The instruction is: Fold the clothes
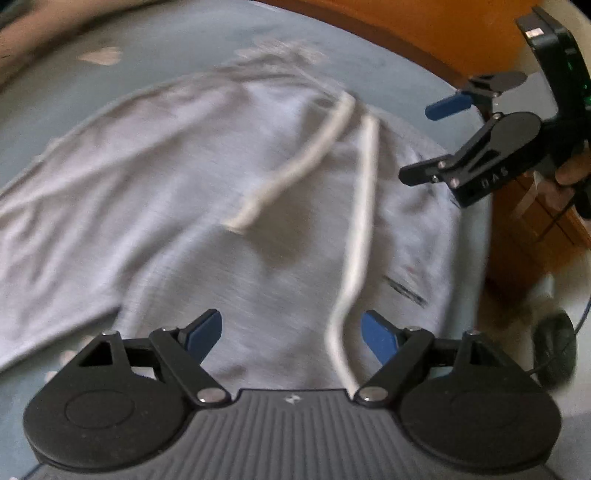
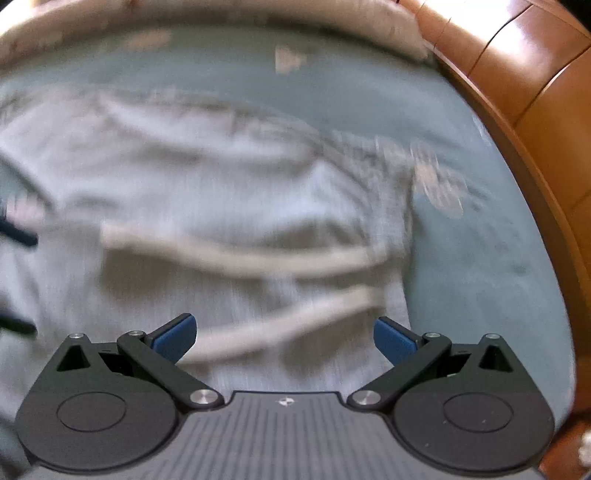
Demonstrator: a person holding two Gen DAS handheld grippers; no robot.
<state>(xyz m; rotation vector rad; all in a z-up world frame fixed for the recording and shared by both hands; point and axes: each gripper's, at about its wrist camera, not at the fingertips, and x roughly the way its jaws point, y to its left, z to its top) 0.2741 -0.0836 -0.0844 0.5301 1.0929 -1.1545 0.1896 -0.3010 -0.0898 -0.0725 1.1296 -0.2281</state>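
A light grey garment lies spread out on the blue-grey bed sheet, blurred in both views. Two white drawstrings trail loosely across it. My left gripper hovers over the garment's near part, open, with only cloth and one drawstring beneath the gap. My right gripper is open too and hangs above the drawstring end of the garment, holding nothing. In the left wrist view the right gripper shows at the upper right, above the garment's right edge, with a hand on its handle.
A brown wooden bed frame curves around the far and right sides of the mattress. Beyond the bed's right edge, a black round object with a cable sits on the floor. Pale patterned marks dot the sheet.
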